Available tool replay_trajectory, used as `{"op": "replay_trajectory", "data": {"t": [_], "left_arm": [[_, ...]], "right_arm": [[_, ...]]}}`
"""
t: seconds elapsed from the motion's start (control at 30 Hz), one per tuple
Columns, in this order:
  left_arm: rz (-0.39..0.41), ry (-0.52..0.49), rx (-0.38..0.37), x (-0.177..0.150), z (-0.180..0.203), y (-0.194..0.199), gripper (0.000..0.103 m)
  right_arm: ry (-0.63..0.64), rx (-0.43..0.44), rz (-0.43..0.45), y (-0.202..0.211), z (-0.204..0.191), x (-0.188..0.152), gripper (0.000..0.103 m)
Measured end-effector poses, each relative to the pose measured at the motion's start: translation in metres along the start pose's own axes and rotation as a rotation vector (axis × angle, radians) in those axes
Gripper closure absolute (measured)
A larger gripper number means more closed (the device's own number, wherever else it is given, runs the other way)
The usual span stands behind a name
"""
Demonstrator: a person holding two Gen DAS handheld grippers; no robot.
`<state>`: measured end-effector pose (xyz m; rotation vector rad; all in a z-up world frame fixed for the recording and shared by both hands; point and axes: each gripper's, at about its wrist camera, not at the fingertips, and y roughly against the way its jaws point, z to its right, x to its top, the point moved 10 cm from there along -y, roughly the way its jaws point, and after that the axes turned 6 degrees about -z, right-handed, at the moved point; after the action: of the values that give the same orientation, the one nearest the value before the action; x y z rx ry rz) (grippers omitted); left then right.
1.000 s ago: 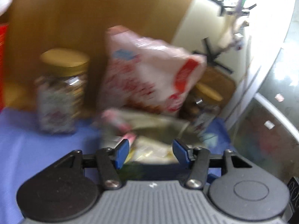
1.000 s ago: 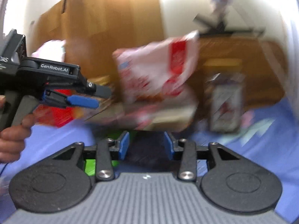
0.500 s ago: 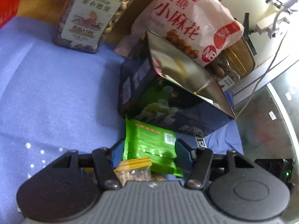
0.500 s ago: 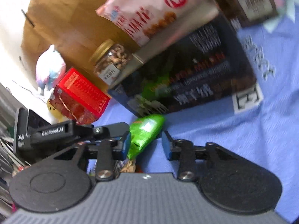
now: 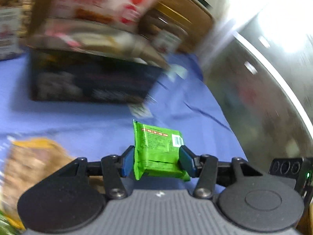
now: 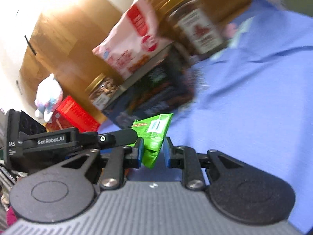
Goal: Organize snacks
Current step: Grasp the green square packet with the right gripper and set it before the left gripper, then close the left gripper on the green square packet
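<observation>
A small green snack packet (image 5: 156, 146) sits between the blue pads of my left gripper (image 5: 156, 162). The pads touch both its sides and the jaws are closing on it, above the blue cloth (image 5: 78, 121). In the right wrist view the same green packet (image 6: 154, 129) also stands edge-on between the pads of my right gripper (image 6: 153, 152), whose jaws are closing on its thin sides. The left gripper's finger (image 6: 117, 137) reaches in from the left and meets the packet.
A dark snack box (image 6: 152, 98) lies behind the packet, with a pink-and-white bag (image 6: 133, 45) on it. Nut jars (image 6: 199, 31) (image 6: 101, 94), a red box (image 6: 76, 115) and a plush toy (image 6: 49, 96) stand near it. A brown snack bag (image 5: 33, 162) lies at lower left.
Both grippers dipped toward the cloth and closed around the green packet. The left gripper now grips it and has lifted it clear of the other packets; the right wrist has rolled.
</observation>
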<state>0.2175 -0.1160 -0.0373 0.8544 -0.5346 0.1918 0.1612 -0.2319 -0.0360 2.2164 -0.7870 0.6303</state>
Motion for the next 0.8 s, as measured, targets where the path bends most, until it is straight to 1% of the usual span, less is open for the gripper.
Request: {"op": "replay_trajectory", "data": {"t": [0.07, 0.13, 0.2, 0.23, 0.3, 0.33, 0.43, 0.47, 0.5, 0.53, 0.57, 0.6, 0.63, 0.7, 0.77, 0.8], "left_arm": [[-0.019, -0.04, -0.01, -0.011, 0.019, -0.009, 0.054], [-0.032, -0.083, -0.011, -0.023, 0.034, -0.014, 0.054], [-0.056, -0.094, -0.018, -0.035, 0.043, -0.018, 0.054], [-0.069, -0.092, -0.027, -0.04, 0.046, -0.019, 0.054], [-0.099, -0.089, -0.047, -0.053, 0.048, -0.021, 0.054], [-0.108, -0.094, -0.042, -0.057, 0.049, -0.023, 0.054], [-0.097, -0.111, -0.024, -0.058, 0.049, -0.021, 0.053], [-0.09, -0.106, -0.02, -0.055, 0.049, -0.02, 0.051], [-0.077, -0.104, -0.02, -0.052, 0.049, -0.017, 0.048], [-0.064, -0.104, -0.018, -0.05, 0.049, -0.013, 0.041], [-0.053, -0.107, -0.014, -0.048, 0.049, -0.01, 0.037], [-0.045, -0.112, -0.01, -0.045, 0.049, -0.01, 0.03], [-0.04, -0.116, -0.008, -0.044, 0.05, -0.009, 0.027], [-0.047, -0.117, -0.006, -0.044, 0.049, -0.011, 0.027], [-0.072, -0.104, -0.009, -0.047, 0.046, -0.018, 0.027], [-0.085, -0.096, -0.009, -0.051, 0.044, -0.022, 0.029]], "right_arm": [[-0.017, -0.03, 0.022, 0.02, 0.011, -0.008, 0.077], [-0.031, -0.053, 0.033, 0.029, 0.019, -0.018, 0.077], [-0.025, -0.082, 0.029, 0.038, 0.025, -0.029, 0.076], [-0.006, -0.104, 0.023, 0.04, 0.026, -0.034, 0.075], [0.052, -0.15, 0.008, 0.041, 0.026, -0.043, 0.068], [0.087, -0.166, 0.013, 0.041, 0.024, -0.046, 0.068], [0.182, -0.215, 0.014, 0.044, 0.022, -0.05, 0.067], [0.224, -0.237, 0.02, 0.045, 0.02, -0.05, 0.06], [0.267, -0.258, 0.029, 0.045, 0.016, -0.05, 0.049], [0.306, -0.274, 0.035, 0.045, 0.014, -0.051, 0.043], [0.35, -0.285, 0.037, 0.043, 0.01, -0.052, 0.035], [0.387, -0.291, 0.03, 0.04, 0.008, -0.054, 0.033], [0.422, -0.304, 0.017, 0.035, 0.007, -0.057, 0.033], [0.468, -0.338, -0.002, 0.026, 0.008, -0.061, 0.033], [0.512, -0.37, -0.005, 0.02, 0.008, -0.063, 0.033], [0.53, -0.379, -0.002, 0.017, 0.008, -0.063, 0.033]]}}
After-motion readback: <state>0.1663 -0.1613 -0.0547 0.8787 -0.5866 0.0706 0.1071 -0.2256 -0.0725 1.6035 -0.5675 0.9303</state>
